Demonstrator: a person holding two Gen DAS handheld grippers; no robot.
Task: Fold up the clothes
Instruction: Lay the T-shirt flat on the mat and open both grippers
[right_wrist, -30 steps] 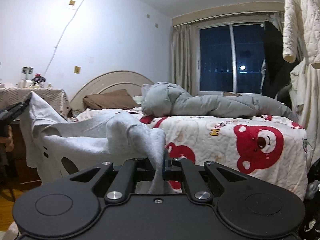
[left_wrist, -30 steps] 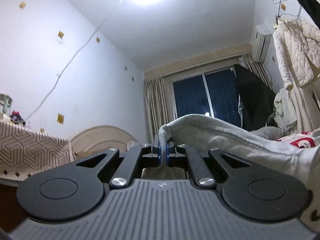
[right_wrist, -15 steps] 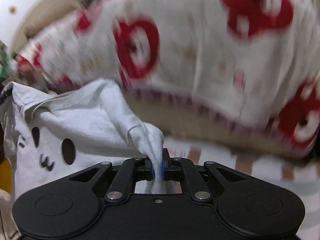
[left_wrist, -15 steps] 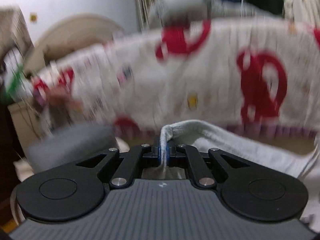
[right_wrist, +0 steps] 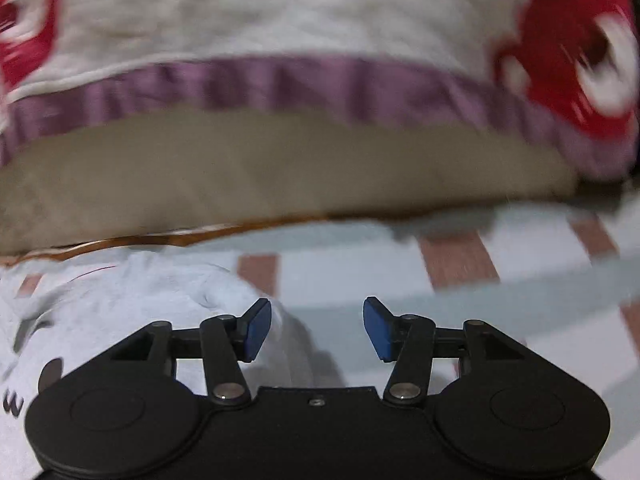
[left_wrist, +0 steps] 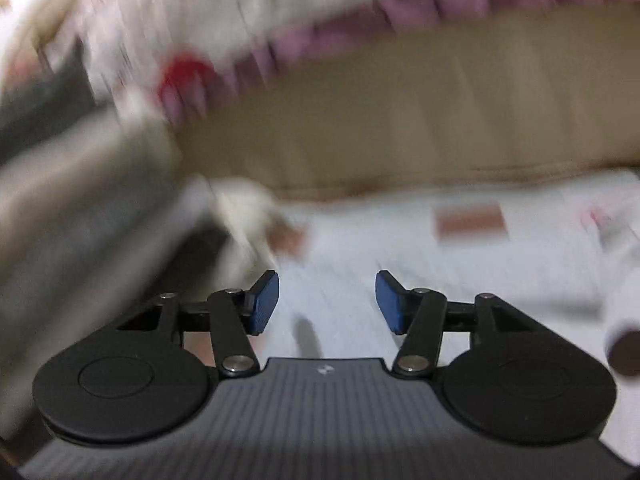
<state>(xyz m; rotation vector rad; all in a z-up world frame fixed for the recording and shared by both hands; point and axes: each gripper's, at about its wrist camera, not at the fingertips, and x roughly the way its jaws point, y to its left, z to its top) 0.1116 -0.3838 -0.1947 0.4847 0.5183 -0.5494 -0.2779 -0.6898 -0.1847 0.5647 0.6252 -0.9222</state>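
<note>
As jaws have just sprung apart, left tool [left_wrist: 327, 303] gapes, nothing between blue pads, pale surface below. Right tool [right_wrist: 317, 328] same story: pads spread wide, nothing pinched. Grey garment [right_wrist: 120, 304] with dark printed marks lies on white sheet with brown patches [right_wrist: 460, 264], bunched just left of right tool, touching left pad. Beyond: tan bed side [right_wrist: 280, 168], purple-trimmed quilt with red bears [right_wrist: 280, 12] hanging over it. Left view heavily blurred.

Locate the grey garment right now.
Right wrist view: the grey garment lies at lower left on the checked mat, below the bed's edge, beside the left pad of the open right tongs, not clamped.
</note>
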